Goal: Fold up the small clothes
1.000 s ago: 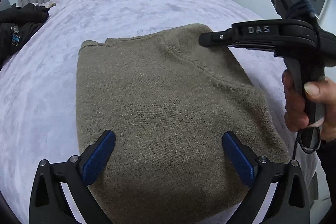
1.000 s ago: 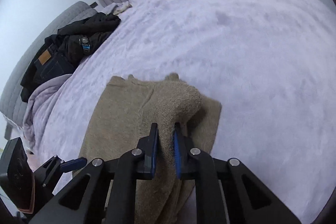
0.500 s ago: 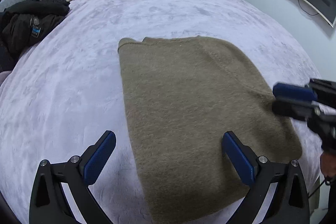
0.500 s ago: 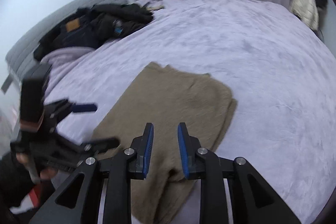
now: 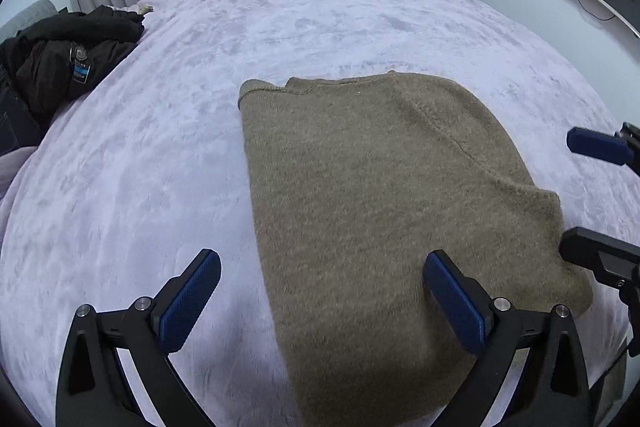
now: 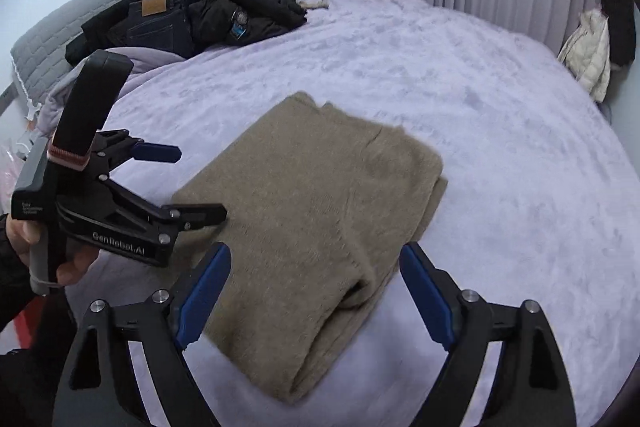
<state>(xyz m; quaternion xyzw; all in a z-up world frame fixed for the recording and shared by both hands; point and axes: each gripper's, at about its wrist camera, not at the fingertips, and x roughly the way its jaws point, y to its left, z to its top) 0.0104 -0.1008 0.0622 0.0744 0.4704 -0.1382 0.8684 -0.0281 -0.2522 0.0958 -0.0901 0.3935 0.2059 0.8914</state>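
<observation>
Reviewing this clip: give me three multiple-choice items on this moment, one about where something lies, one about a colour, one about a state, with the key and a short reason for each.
1. Where does the dark clothes pile lie?
A. on top of the sweater
B. at the bed's far left edge, apart from the sweater
C. between the right tongs

2. What colour is the sweater?
A. olive-brown
B. red
C. white

3. How is the sweater now?
A. hanging from the tongs
B. spread out with its sleeves out flat
C. folded, lying flat on the bedspread

Key: 1 B, bare bedspread separates pile and sweater. 2 A, the knit looks olive-brown in both views. 3 C, layered edges show in the right wrist view, and neither the left tongs nor the opening right tongs grip it.
</observation>
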